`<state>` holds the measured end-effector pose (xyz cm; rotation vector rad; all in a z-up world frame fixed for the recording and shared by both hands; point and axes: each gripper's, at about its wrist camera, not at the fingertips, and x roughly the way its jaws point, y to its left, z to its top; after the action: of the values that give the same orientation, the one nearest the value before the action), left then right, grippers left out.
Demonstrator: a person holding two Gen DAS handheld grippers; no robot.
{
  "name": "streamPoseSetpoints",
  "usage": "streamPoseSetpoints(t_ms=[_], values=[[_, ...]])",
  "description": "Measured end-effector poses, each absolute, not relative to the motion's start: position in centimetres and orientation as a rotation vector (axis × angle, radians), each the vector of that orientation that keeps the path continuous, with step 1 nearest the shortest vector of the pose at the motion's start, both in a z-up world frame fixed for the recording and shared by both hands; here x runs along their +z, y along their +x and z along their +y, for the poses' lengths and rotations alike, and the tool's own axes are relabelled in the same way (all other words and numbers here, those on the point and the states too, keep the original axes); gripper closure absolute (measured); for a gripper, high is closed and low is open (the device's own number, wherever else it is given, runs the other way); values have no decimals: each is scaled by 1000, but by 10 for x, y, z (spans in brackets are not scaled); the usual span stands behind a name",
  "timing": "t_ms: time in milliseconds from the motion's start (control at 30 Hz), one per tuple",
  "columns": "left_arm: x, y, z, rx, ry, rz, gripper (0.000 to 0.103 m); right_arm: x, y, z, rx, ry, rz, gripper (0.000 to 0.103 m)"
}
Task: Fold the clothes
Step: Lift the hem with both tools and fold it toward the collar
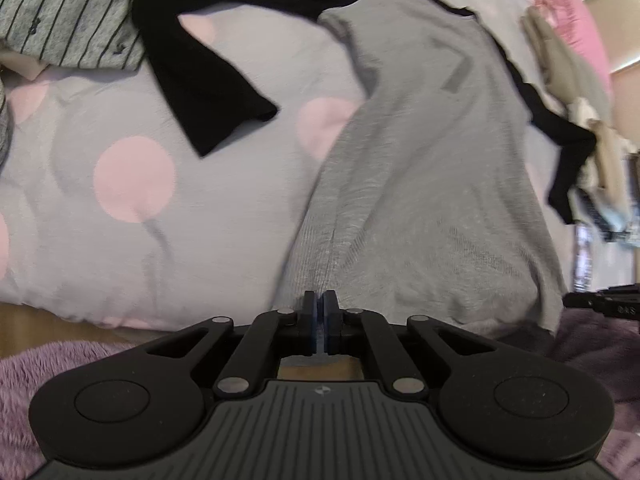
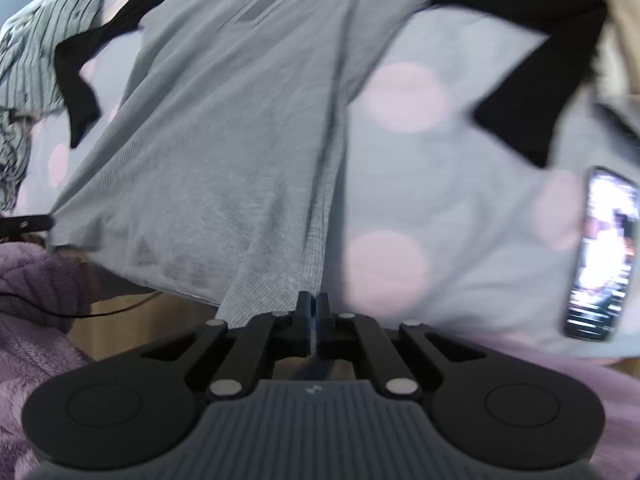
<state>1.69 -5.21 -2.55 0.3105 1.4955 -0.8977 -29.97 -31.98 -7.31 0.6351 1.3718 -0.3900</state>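
Shirt: hem pinched in closed left gripper and closed right gripper. Risk: thin hem slips, sleeves bunch.

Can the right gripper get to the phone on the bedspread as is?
Probably not yet. The right gripper is shut on the hem of the grey shirt, so it must let go first. The phone lies uncovered on the bedspread, nothing between them.
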Motion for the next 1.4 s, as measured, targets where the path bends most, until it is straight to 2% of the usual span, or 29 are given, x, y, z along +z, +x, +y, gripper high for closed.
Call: streamPoseSetpoints(t_ms=[200,467,600,800,933,1000,1033,1100,1200,1333,1400], values=[[-18,-4,-54,-955,377,1520,102,-65,-325,-329,-453,591,1432,102],[-68,-30,-73,-886,678,1546,102,-122,-326,-324,-470,459,1613,102],[-89,-33,-88,-851,783,1531,102,-132,-327,-327,-462,494,1603,102],[-82,-33,-92,-872,749,1519,101,-140,-330,-332,-447,560,1565,96],[-68,-62,-93,-974,879,1345,101,-128,-326,-309,-372,439,1529,96],[-62,-81,-95,-1053,957,1238,99,-123,-324,-296,-331,367,1512,85],[-59,-91,-96,-1091,996,1183,94,-121,-323,-289,-310,331,1503,74],[-53,-111,-98,-1164,1070,1070,90,-116,-320,-276,-269,260,1484,73],[-46,-140,-101,-1267,1177,900,87,-111,-315,-246,-176,118,1457,66],[-62,-172,-103,-1356,1329,766,74,-117,-312,-213,-101,-87,1437,60],[-72,-183,-103,-1370,1392,697,73,-121,-314,-207,-93,-160,1425,57]])
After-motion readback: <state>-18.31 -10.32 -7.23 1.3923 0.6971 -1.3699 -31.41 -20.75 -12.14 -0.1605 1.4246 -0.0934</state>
